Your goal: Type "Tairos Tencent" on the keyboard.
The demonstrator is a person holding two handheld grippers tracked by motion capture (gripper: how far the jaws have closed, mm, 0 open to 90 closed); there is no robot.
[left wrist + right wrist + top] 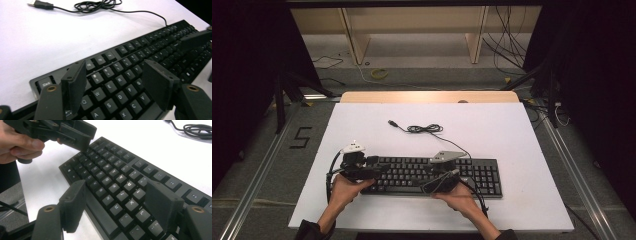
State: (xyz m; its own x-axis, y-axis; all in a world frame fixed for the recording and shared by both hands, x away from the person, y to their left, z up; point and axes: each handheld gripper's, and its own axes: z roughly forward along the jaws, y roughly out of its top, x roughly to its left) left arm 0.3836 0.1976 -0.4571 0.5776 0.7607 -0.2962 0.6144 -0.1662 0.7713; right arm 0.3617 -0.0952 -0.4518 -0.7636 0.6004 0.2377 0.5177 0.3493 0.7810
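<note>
A black keyboard [432,176] lies on the white table top [512,125], near the front edge. Its coiled cable [424,129] with a USB plug [393,122] rests behind it. My left gripper [379,168] hovers over the keyboard's left end; in the left gripper view its jaws [113,67] stand open above the letter keys [117,85], gripping nothing. My right gripper [432,177] is over the keyboard's middle. Its jaws [116,187] are open too, spread above the keys [117,177], and the left gripper [80,135] shows farther off in a hand.
The white top has free room behind and to the right of the keyboard. A wooden strip [427,96] borders its far edge. Beyond lie floor cables [507,45], a yellow ring [379,73] and shelf legs. Dark stands flank both sides.
</note>
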